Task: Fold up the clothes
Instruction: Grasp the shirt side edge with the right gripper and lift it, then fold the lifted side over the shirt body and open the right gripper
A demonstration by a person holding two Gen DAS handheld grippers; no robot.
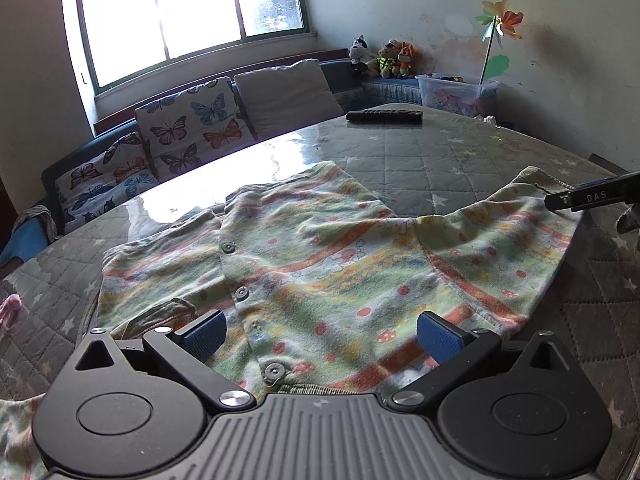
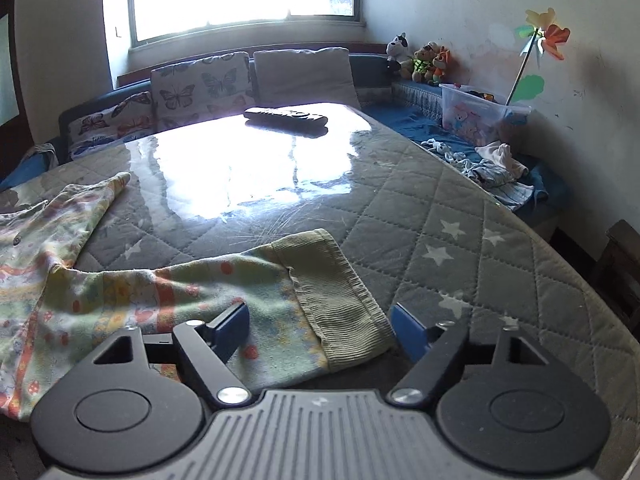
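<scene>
Clearly soft, light printed baby garment (image 1: 320, 264) lies flat on quilted table (image 1: 460, 160), likely limp and prone to bunching, best pinched at ribbed cuff (image 2: 340, 300) or hem edge; left gripper (image 1: 320, 336) and right gripper (image 2: 320, 328) both gape wide, holding nothing.

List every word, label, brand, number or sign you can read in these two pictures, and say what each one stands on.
"DAS": white letters on the black arm of the right tongs, seen at the right edge of the left wrist view.
Black remote control on the grey quilted star-print table cover: markings too blurred to read.
Clear plastic storage box with cartoon pictures: no legible words.
Nothing else is readable.
</scene>
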